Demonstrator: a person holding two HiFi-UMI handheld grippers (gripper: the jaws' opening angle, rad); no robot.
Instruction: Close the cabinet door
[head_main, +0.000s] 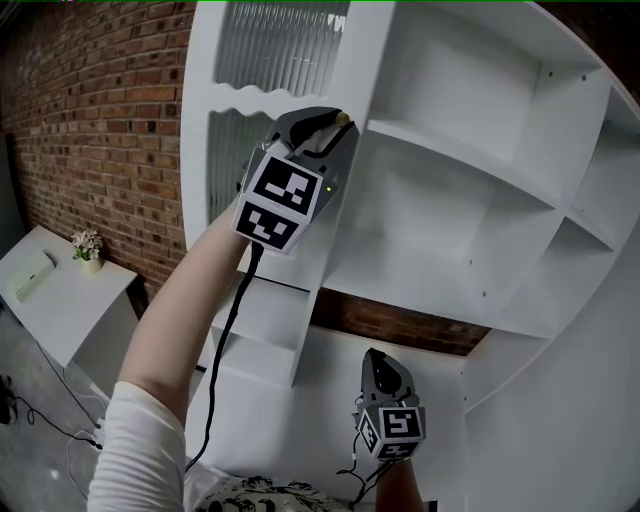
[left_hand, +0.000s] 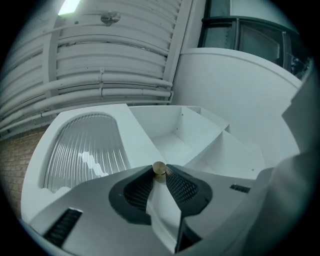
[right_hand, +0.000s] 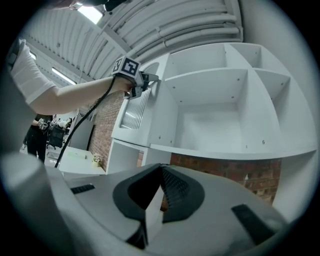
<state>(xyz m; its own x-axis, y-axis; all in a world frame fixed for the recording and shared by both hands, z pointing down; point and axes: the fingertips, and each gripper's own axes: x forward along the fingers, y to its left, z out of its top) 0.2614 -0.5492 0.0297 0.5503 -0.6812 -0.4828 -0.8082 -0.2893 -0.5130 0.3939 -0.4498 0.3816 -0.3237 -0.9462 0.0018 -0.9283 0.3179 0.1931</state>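
left gripper (left_hand: 159, 174) clamped on brass knob (left_hand: 159, 169) | knob at free edge of cabinet door (head_main: 280, 45), door stood open beside white shelves (head_main: 450, 150) | right gripper (right_hand: 160, 170) jaws together, holding nothing, low under shelves

The head view looks closely onto the white open-shelved cabinet (head_main: 470, 200). The left gripper view sits right at the small round brass knob (left_hand: 159, 170) of its ribbed-glass door (left_hand: 85, 150). The right gripper view faces the same shelves from lower, farther back.
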